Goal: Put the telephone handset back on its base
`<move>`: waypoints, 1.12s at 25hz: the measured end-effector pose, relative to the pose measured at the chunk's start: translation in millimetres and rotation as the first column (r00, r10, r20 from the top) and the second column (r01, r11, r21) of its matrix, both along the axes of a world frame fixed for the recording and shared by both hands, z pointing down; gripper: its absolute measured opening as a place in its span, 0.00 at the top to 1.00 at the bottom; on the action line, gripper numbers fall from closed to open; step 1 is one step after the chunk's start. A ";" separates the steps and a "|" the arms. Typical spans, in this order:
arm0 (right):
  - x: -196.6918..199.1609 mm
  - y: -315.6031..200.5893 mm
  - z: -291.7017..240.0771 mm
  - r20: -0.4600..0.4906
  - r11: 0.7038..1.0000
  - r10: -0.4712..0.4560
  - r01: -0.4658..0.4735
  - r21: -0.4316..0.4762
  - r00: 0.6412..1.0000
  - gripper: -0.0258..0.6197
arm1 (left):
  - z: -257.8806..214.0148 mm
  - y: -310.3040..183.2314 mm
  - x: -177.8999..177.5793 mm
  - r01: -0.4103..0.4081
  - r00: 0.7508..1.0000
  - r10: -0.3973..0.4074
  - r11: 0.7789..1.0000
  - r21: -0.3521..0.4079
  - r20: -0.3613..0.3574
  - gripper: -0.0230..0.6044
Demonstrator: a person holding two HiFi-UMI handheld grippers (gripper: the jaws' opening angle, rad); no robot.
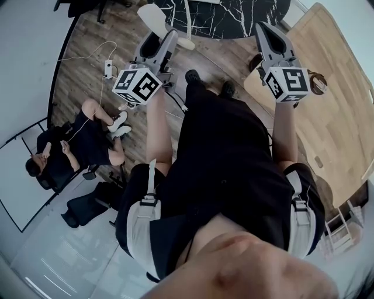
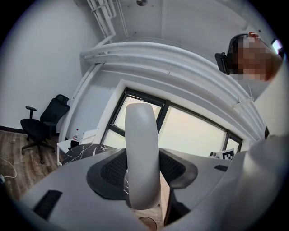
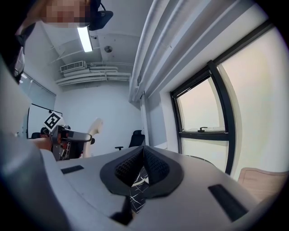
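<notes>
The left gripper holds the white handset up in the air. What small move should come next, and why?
Probably carry the handset toward the marble table ahead while looking for the base: the left gripper has it clamped in mid-air, and no view shows the base yet.

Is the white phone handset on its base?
No, off it: the curved white plastic handset is clamped between the jaws of the left gripper.

The handset (image 2: 141, 135) looked smooth, faintly glossy pale plastic. The left tongs (image 2: 142, 173) had matt grey shells and dimpled black pads (image 2: 113, 173). The floor (image 1: 82, 70) was wood-grained, the surface (image 1: 234, 17) polished black marble.
</notes>
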State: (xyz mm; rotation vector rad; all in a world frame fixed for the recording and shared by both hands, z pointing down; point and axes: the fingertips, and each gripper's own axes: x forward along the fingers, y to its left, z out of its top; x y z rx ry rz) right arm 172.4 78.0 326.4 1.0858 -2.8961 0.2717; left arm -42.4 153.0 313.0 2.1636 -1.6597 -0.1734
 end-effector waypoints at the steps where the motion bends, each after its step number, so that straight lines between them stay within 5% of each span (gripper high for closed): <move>1: 0.7 -0.7 0.1 -0.001 1.000 0.003 -0.003 -0.001 1.000 0.91 | -0.4 -1.1 0.9 -0.003 1.000 0.003 1.000 0.000 0.003 0.61; 14: -14.7 -24.7 6.7 -0.011 0.999 0.030 -0.030 -0.021 0.999 0.91 | 10.3 -34.7 -10.4 -0.049 0.999 0.049 0.998 -0.029 0.006 0.61; 28: -67.4 -103.0 2.9 -0.043 0.993 0.111 -0.113 -0.026 0.993 0.91 | 24.8 -132.5 -63.0 -0.151 0.989 0.149 0.986 -0.066 -0.022 0.61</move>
